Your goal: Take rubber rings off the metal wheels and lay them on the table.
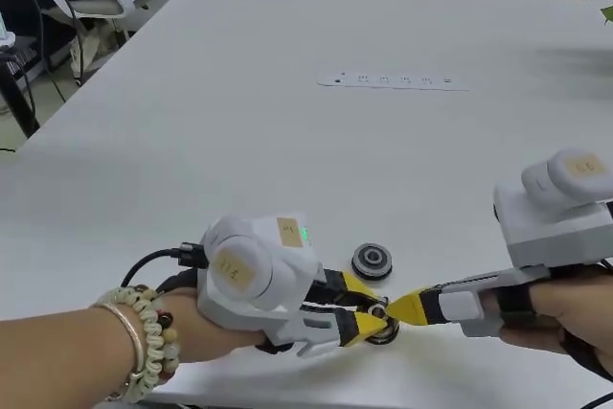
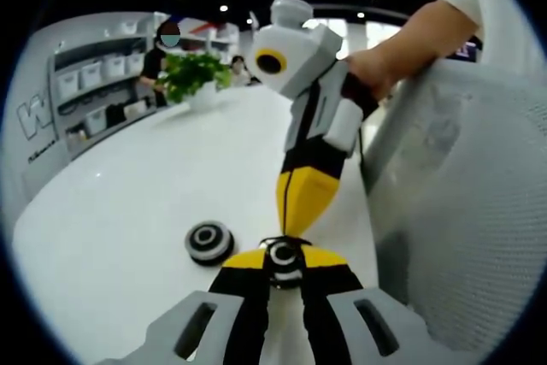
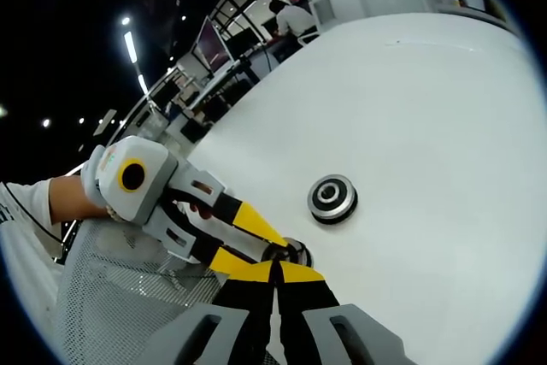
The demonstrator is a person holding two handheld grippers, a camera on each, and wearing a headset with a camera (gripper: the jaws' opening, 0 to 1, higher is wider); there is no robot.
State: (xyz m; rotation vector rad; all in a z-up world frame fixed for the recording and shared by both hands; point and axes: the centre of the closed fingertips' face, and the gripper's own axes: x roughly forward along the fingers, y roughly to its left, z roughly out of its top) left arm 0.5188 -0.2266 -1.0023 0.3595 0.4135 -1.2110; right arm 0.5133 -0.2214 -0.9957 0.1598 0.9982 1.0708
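at the left of the head view a hand (image 1: 206, 328) wearing bead bracelets (image 1: 144, 332) is gripping the left gripper (image 1: 369, 311), which is reaching rightward over the near edge of the white table (image 1: 239, 141). its yellow-tipped jaws are closing narrowly around a small metal wheel (image 1: 383, 329), one jaw on each side; the left gripper view is showing that wheel (image 2: 283, 261) clamped between the two tips, just above the tabletop.

just beyond the held wheel a second wheel (image 1: 372, 260) is lying flat on the table, its dark rubber ring (image 1: 372, 269) sitting around the metal hub, apart from both grippers. it is appearing left of the jaws in the left gripper view (image 2: 209, 242) and above them in the right gripper view (image 3: 332, 197).

from the right, the right gripper (image 1: 400, 311) is pointing leftward, its tips meeting the held wheel. its jaws are pressing together with no gap showing; i cannot tell whether any rubber is pinched between them.

farther back, a power strip (image 1: 393, 81) is lying on the table.
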